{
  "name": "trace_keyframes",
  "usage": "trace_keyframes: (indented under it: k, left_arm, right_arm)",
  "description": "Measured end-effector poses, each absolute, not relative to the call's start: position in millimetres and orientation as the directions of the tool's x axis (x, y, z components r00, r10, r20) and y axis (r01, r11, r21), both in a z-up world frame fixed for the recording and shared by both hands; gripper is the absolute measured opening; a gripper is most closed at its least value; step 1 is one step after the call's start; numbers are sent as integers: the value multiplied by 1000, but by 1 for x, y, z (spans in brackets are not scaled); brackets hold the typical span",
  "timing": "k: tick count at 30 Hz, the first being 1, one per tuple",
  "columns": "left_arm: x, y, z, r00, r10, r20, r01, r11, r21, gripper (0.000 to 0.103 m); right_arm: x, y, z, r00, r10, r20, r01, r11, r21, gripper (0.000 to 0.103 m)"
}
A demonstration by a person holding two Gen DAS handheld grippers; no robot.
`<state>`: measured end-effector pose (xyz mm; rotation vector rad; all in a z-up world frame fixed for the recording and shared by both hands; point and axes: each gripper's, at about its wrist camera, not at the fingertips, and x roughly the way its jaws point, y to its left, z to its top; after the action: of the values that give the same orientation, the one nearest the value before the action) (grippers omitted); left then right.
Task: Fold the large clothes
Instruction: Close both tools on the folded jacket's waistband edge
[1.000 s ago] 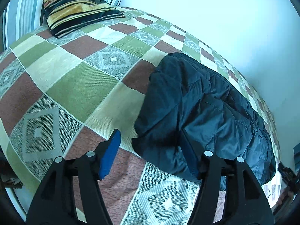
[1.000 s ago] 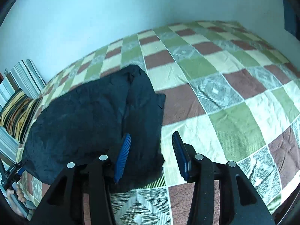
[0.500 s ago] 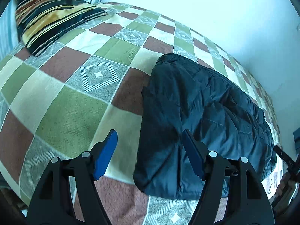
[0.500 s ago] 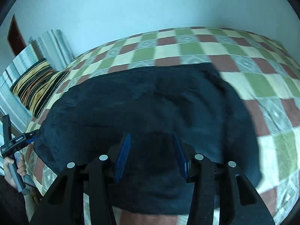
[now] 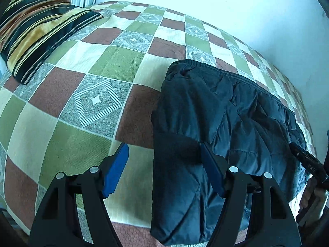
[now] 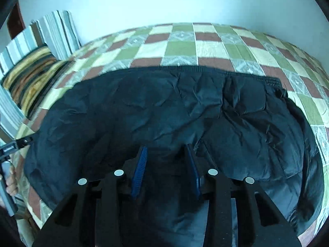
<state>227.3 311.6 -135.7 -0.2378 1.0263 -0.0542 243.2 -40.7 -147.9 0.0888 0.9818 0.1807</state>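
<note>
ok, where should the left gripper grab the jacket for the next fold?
Probably the near left corner of the jacket, coming in from the bare bedspread side. That edge hangs free and thick at the bed's front, and the open left gripper already straddles it. The right gripper sits open over the middle.

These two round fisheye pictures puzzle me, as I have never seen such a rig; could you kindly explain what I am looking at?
No robot is here: a person holds a two-finger tool in each hand, and each tool carries a camera looking forward along its blue-padded fingers. The left view shows the left hand-held gripper, open, straddling the near left edge of a dark quilted jacket. The right view shows the right hand-held gripper, also open, low over the jacket's middle. Neither one is holding anything. The jacket lies on a bed with a checked bedspread, a striped pillow at its far left. At each picture's edge you can glimpse the person's other hand with the other tool.
</note>
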Motion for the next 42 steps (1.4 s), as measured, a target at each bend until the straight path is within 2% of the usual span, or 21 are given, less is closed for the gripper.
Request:
trace_keyframes:
  k: [13, 28, 35, 42]
  left_arm:
    - [245, 302, -145, 478, -204, -854, 7, 974, -229, 71]
    - [263, 290, -173, 364, -333, -870, 50, 940, -338, 71]
    - [278, 296, -190, 291, -413, -863, 29, 905, -424, 79]
    - [289, 292, -195, 270, -434, -859, 27, 895, -444, 82]
  right_arm:
    - [244, -30, -166, 532, 120, -838, -108, 991, 73, 39]
    - [245, -28, -172, 539, 103, -836, -98, 993, 59, 39]
    - [244, -25, -173, 551, 91, -830, -95, 994, 47, 39]
    - [243, -24, -175, 559, 89, -825, -93, 995, 45, 39]
